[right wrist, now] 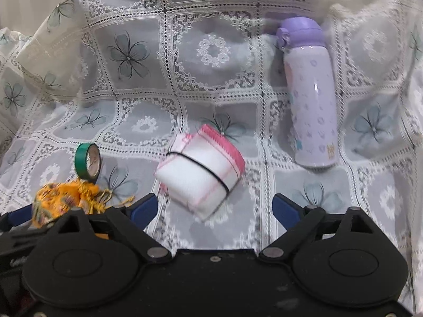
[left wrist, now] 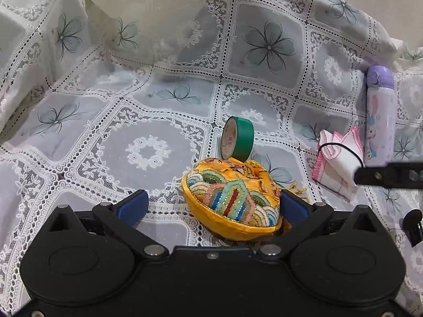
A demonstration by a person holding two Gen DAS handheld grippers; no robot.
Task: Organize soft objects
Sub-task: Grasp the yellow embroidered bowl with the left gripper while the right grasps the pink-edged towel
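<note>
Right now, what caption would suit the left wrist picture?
Open blue fingers flank a yellow embroidered pouch on a lace tablecloth, green tape roll behind.

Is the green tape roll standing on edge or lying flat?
Standing on edge. The green tape roll shows its open core sideways in both views, resting on the lace tablecloth just behind the yellow pouch.

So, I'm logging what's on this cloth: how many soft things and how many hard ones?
Soft: 2, the yellow embroidered pouch and the banded folded cloth.
Hard: 2, the green tape roll and the purple bottle.
Total: 4.
</note>
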